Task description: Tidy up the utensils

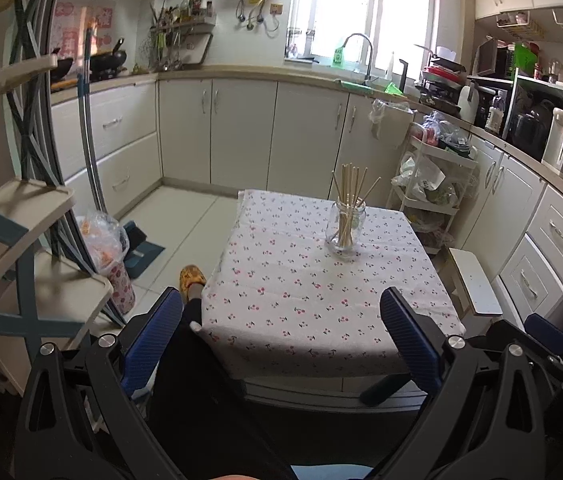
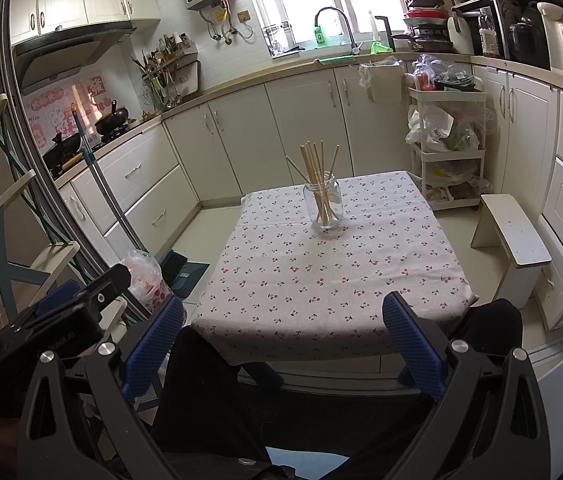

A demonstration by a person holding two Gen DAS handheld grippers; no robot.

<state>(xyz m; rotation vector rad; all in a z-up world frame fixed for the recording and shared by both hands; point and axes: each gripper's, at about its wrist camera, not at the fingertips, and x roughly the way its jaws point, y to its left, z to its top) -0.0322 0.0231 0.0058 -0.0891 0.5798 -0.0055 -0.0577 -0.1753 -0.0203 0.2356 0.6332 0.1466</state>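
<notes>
A bundle of wooden chopsticks [image 1: 348, 204] stands fanned out in a clear glass jar [image 1: 344, 229], their tips leaning in different directions above the rim. The jar sits upright on a small table draped in a cherry-print tablecloth [image 1: 301, 280], toward the table's far side. From the left gripper [image 1: 281, 340] the jar lies well ahead and a little to the right of the gap between the fingers; from the right gripper [image 2: 283, 340] it lies well ahead and slightly right of centre too. Neither claw touches the jar, the chopsticks or the cloth.

Both claws are held back at the near edge of the table, spread wide apart, each with nothing between its blue-padded fingers [image 1: 153, 340]. The left gripper's body shows at the lower left of the right wrist view, just beside the right one.

Below and between the fingers are the person's dark trouser legs, and a yellow slipper [image 1: 191, 277] on the tiled floor left of the table. A white stool [image 2: 513, 232] stands to the right of the table. Beyond it, a white trolley [image 2: 447, 128] stuffed with plastic bags stands against cream kitchen cabinets [image 1: 241, 132], with a sink tap [image 1: 361, 52] under the window farther back.
</notes>
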